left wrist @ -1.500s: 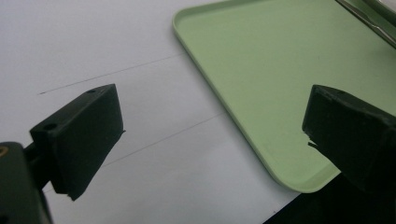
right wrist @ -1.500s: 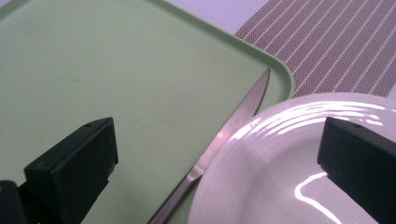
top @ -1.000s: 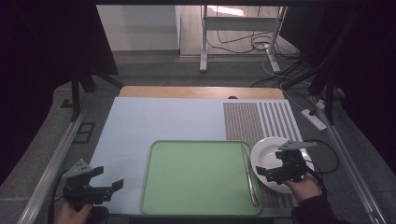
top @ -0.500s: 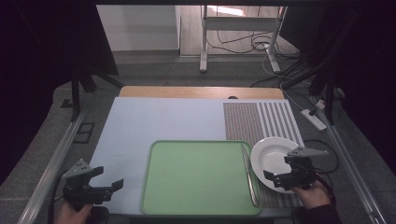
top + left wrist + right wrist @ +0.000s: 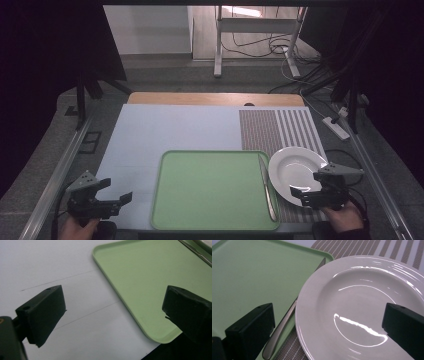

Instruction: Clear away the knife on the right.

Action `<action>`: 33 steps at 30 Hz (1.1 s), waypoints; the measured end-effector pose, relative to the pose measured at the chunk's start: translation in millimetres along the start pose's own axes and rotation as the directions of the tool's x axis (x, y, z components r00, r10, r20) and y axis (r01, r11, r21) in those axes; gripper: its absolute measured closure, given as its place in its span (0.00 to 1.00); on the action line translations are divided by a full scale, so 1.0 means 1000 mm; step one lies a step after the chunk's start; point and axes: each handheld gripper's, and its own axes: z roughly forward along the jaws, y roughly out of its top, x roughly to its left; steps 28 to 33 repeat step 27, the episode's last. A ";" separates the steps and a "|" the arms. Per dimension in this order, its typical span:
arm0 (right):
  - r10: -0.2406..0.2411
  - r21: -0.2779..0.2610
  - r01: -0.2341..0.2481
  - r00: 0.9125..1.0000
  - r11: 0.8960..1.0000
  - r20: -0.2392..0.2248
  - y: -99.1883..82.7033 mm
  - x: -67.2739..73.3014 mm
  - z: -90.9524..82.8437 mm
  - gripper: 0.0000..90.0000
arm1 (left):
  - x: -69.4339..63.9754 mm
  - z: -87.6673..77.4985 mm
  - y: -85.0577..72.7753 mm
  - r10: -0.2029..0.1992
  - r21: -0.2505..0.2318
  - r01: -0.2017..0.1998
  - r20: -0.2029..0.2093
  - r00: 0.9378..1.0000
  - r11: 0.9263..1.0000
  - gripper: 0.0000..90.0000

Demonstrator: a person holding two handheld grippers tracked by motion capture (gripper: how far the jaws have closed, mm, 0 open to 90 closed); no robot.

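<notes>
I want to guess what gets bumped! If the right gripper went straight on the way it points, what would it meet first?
Most likely the round white ceramic plate: the open right gripper points at its near rim. The silver metal knife lies just beside that line.

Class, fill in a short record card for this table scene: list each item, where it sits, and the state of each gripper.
plate: white, empty, on striped mat, right of tray
tray: green, on table's near edge
knife: along tray's right edge, beside plate
left gripper: open, holding nothing, left of tray
right gripper: open, at plate's near rim
</notes>
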 end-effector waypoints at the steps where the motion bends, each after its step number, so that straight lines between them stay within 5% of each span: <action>1: -0.001 -0.004 0.001 1.000 1.000 0.000 -0.001 0.000 -0.001 0.00 | 0.000 0.000 0.000 0.000 0.000 0.000 0.000 1.000 1.000 0.05; 20: -0.027 0.001 0.027 0.995 1.000 0.094 -0.008 0.003 -0.012 0.00 | 0.000 -0.001 0.000 0.005 -0.001 -0.005 -0.001 1.000 1.000 0.05; 33: -0.039 0.021 0.037 0.995 0.999 0.097 -0.008 0.004 -0.011 0.00 | 0.000 -0.001 0.000 0.004 -0.005 -0.004 0.003 1.000 1.000 0.05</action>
